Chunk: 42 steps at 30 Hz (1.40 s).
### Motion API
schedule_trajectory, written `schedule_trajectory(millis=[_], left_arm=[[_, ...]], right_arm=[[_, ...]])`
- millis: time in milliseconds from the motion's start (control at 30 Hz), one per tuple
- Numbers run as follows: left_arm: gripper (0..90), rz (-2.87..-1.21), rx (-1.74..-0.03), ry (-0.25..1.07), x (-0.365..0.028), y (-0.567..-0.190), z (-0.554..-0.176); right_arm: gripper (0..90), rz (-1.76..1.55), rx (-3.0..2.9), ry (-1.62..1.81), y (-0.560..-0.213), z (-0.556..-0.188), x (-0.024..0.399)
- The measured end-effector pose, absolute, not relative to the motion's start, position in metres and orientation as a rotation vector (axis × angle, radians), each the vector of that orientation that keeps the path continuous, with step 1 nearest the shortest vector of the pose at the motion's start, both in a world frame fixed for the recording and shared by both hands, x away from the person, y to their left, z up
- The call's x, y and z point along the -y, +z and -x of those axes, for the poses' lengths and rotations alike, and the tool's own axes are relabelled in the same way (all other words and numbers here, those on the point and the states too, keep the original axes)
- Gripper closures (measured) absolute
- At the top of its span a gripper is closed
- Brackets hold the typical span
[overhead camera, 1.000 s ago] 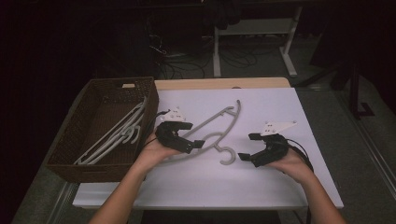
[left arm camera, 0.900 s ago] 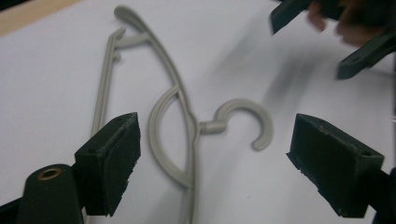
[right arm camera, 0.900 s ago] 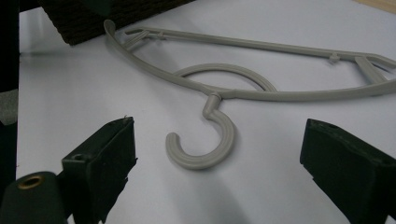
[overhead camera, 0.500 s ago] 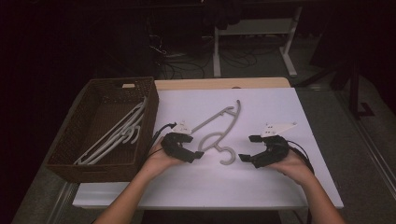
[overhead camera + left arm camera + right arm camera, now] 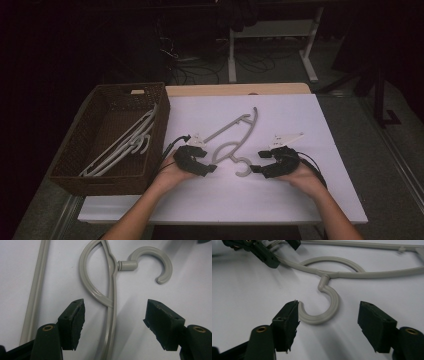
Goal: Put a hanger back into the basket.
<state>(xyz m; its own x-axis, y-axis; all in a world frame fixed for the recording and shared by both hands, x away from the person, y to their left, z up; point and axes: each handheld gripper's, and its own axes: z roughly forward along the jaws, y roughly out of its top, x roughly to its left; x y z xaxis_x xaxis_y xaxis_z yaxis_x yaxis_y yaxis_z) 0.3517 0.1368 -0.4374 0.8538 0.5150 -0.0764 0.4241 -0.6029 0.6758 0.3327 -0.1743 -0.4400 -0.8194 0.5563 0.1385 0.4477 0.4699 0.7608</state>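
Note:
A grey plastic hanger [image 5: 235, 140] lies flat on the white table top, its hook [image 5: 243, 169] toward the person. My left gripper [image 5: 207, 159] rests low at the hanger's neck. In the left gripper view the left gripper [image 5: 115, 307] straddles the hanger's arm [image 5: 113, 322]; its jaws have just been closing, but the pads stand clear of the plastic. My right gripper [image 5: 257, 161] sits just right of the hook. In the right gripper view the right gripper [image 5: 329, 306] has the hook [image 5: 332, 305] between its jaws, which have also just been closing with a gap left.
A dark wicker basket [image 5: 160, 125] stands at the left of the table with several grey hangers [image 5: 125, 145] inside. The white sheet [image 5: 280, 200] covers the table. Behind the table are a white frame's legs and cables on the floor.
The left hand has come down to the table beside the hanger's neck. Both grippers' jaws stand narrower than before. The right hand and the hanger have stayed in place.

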Motion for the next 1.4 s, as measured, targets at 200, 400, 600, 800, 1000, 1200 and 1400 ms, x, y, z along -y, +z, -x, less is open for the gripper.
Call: schedule_trajectory(millis=[200, 400, 600, 800, 1000, 1200, 1400], left_arm=[[31.5, -2.304, -0.680, 0.160, -0.139, -0.438, -0.353], [31.5, -2.308, -0.676, 0.153, -0.138, -0.438, -0.352], [31.5, -2.301, -0.680, 0.145, -0.139, -0.438, -0.353], [31.4, -2.302, -0.682, 0.144, -0.139, -0.439, -0.353], [31.0, -2.310, -0.684, 0.140, -0.139, -0.439, -0.353], [29.8, -2.335, -0.681, 0.130, -0.138, -0.441, -0.353], [29.5, -2.344, -0.676, 0.123, -0.137, -0.442, -0.354]], right_arm=[[18.3, -0.812, -2.646, 1.258, -0.448, -0.340, 0.155], [13.5, -0.687, -2.711, 1.228, -0.458, -0.351, 0.141], [13.4, -0.592, -2.756, 1.177, -0.467, -0.358, 0.133], [21.8, -0.499, -2.738, 1.141, -0.467, -0.354, 0.131], [25.0, -0.488, -2.741, 1.141, -0.467, -0.352, 0.131], [26.0, -0.511, -2.749, 1.144, -0.464, -0.352, 0.131], [52.9, -0.542, -2.702, 1.213, -0.452, -0.354, 0.143]])
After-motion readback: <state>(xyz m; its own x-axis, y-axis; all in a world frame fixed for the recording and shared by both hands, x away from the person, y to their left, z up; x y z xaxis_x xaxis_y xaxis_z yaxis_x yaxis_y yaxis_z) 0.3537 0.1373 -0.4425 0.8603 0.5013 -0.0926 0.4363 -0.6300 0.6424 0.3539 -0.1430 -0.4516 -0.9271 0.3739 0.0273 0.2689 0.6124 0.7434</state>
